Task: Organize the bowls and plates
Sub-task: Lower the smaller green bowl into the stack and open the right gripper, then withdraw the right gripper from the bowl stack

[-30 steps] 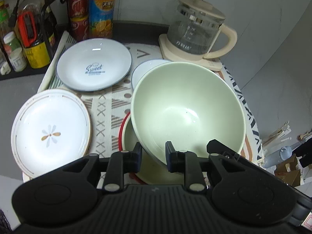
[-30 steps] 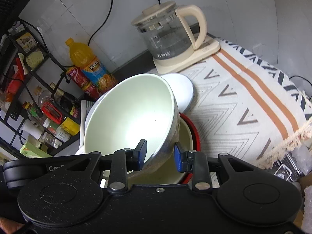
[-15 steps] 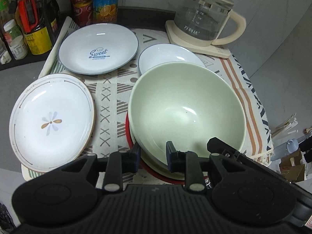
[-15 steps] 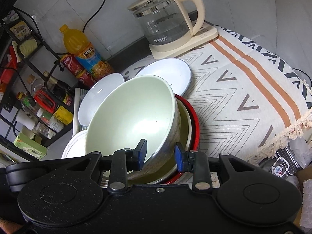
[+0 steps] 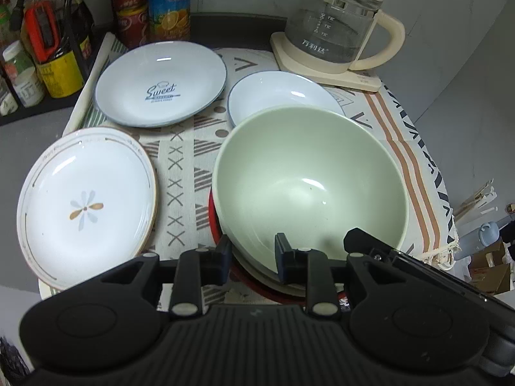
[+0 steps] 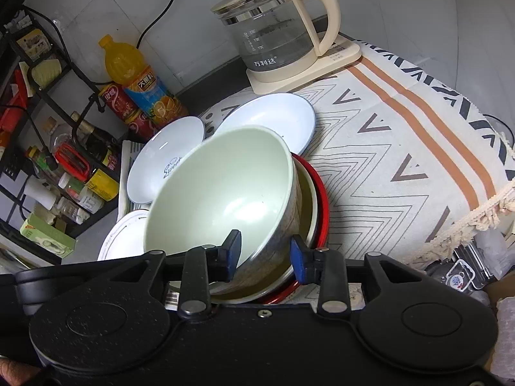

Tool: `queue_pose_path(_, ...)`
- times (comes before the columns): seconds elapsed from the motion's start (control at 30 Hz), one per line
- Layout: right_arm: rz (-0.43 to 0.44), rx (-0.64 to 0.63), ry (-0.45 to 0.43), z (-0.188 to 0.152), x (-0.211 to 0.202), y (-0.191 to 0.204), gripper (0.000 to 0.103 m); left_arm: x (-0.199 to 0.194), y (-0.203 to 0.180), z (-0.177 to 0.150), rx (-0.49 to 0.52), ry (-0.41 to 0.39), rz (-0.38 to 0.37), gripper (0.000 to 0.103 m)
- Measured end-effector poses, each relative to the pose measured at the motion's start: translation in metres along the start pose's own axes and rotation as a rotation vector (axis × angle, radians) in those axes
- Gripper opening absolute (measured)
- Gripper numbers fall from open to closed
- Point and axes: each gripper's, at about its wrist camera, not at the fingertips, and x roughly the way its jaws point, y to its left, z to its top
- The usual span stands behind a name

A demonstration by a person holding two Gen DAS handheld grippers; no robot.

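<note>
A pale green bowl (image 5: 309, 180) sits nested in a cream bowl with a red rim (image 6: 313, 199) on the patterned cloth. My left gripper (image 5: 252, 252) straddles its near rim with the jaws apart. My right gripper (image 6: 265, 252) straddles the bowl's (image 6: 222, 199) wall, jaws also apart. A white "Sweet" plate (image 5: 161, 88) lies at the back left, a small white dish (image 5: 283, 98) behind the bowl, and a flower plate (image 5: 87, 206) at the left.
A glass kettle (image 5: 334, 29) on a cream base stands at the back right. Juice bottle and cans (image 5: 151, 3) and a rack of jars (image 6: 58, 167) line the back left. The cloth's tasselled edge (image 6: 482, 212) drops off at the right.
The green bowl has come down from a tilted, lifted position into the red-rimmed bowl. Both grippers' jaws have opened wider around its rim.
</note>
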Motion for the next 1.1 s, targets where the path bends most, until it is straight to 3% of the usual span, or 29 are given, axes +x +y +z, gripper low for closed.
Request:
queue_pose_path(0.4, -0.006, -0.024, -0.024, -0.001, -0.012, -0.006, 0.038, -0.002, 0.0, -0.002, 0.005, -0.022, 0.016, 0.028)
queue_pose_path(0.7, -0.005, -0.015, -0.011, -0.012, -0.016, -0.005, 0.044, -0.012, 0.013, -0.009, -0.031, -0.043, 0.07, 0.052)
queue_pose_path(0.97, 0.052, -0.055, -0.053, -0.009, -0.031, 0.02, 0.062, -0.035, 0.026, -0.012, -0.063, -0.087, 0.103, 0.065)
queue_pose_path(1.0, 0.057, -0.066, -0.055, -0.009, -0.032, 0.024, 0.068, -0.039, 0.03, -0.013, -0.069, -0.093, 0.106, 0.067)
queue_pose_path(1.1, 0.069, -0.109, -0.06, -0.01, -0.035, 0.036, 0.071, -0.05, 0.041, -0.016, -0.096, -0.11, 0.134, 0.078)
